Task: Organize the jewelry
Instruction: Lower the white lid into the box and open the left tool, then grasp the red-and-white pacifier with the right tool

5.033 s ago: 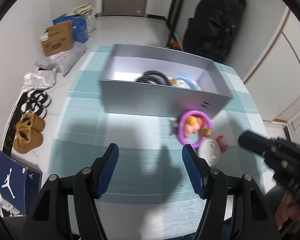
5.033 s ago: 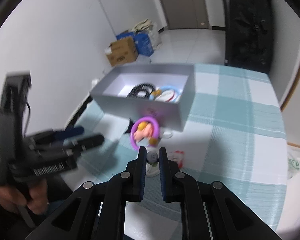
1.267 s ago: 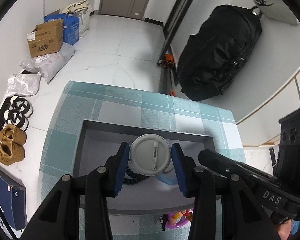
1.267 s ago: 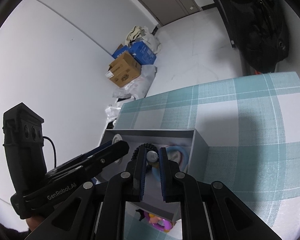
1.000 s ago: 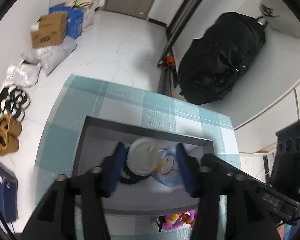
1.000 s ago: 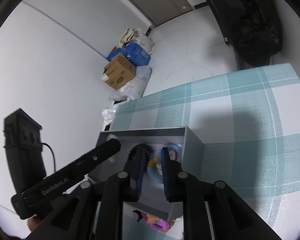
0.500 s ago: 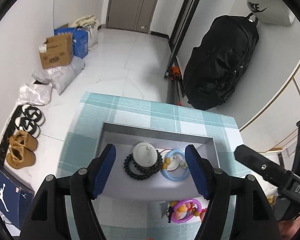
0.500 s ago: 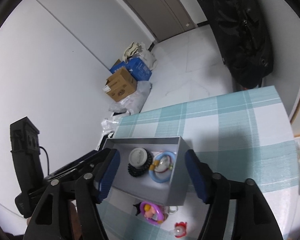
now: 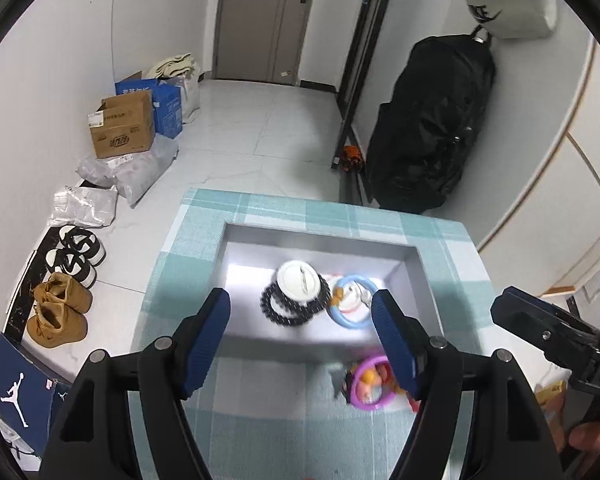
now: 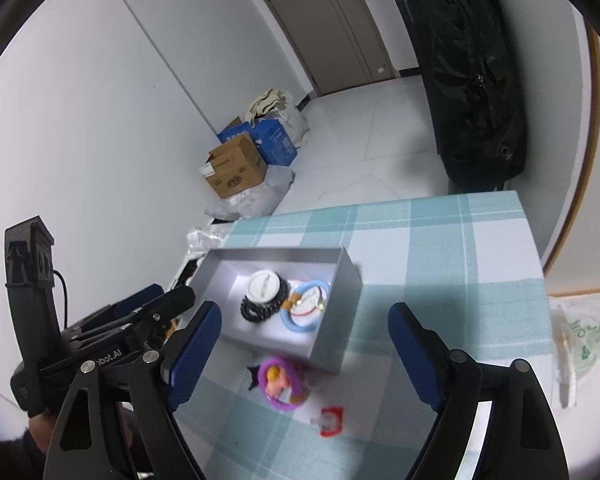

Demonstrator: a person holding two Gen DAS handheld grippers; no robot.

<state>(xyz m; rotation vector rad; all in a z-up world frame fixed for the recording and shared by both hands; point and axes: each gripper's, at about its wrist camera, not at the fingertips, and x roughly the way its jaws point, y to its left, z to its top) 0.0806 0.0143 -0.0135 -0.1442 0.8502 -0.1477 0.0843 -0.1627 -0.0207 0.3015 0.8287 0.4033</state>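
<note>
**Loose pcs outside box — purple ring next**

- Purple ring charm: on checked cloth, just in front of grey box near wall; small red pc nearby.
- In box: white disc on black bead bracelet, blue ring beside.
- Risk (est.): ring sits tight to wall; a pad may hit the box and shove it; thin ring may slip.
- Left gripper, right gripper: both spread wide, empty, above and well apart from ring.

"das" on the right gripper; "obot.ai" on the left gripper
</note>
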